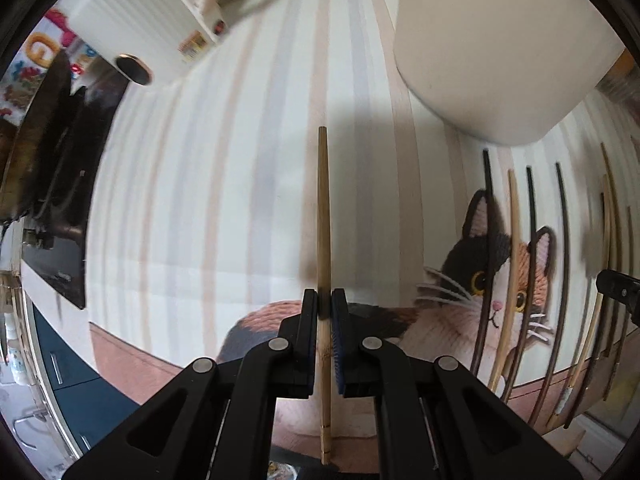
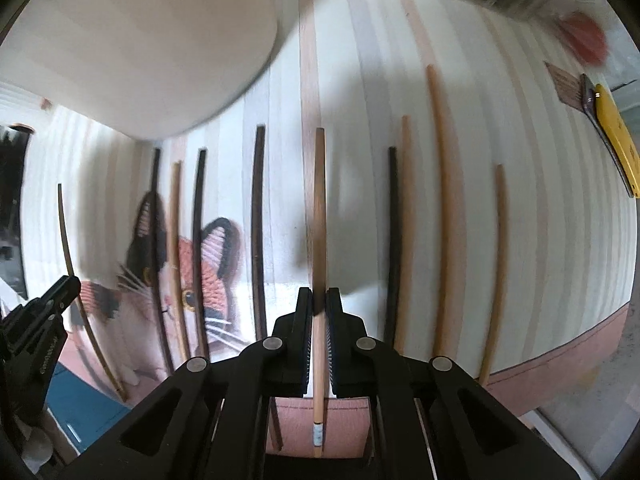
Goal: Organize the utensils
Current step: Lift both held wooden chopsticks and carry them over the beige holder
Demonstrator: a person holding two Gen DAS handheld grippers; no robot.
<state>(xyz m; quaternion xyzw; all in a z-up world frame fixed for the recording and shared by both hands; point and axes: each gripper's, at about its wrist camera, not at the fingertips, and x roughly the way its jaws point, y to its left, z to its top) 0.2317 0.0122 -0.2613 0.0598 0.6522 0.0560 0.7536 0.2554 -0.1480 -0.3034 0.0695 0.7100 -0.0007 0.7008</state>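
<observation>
Domestic setting, likely a home kitchen or dining area: striped cloth with embroidered calico cat (image 1: pixel 492 280) covers the surface; beside it, white ribbed appliance (image 1: pixel 140 12) and blue cabinet drawers (image 1: pixel 76 384).

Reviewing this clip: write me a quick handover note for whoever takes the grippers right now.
Left gripper: shut on a light wooden chopstick.
Right gripper: shut on a tan chopstick.
Both sticks point toward the white container at the far side of the striped cat placemat.
Left to do: several dark and light chopsticks lie in rows on the mat.
Whether any are in the container cannot be seen.
</observation>
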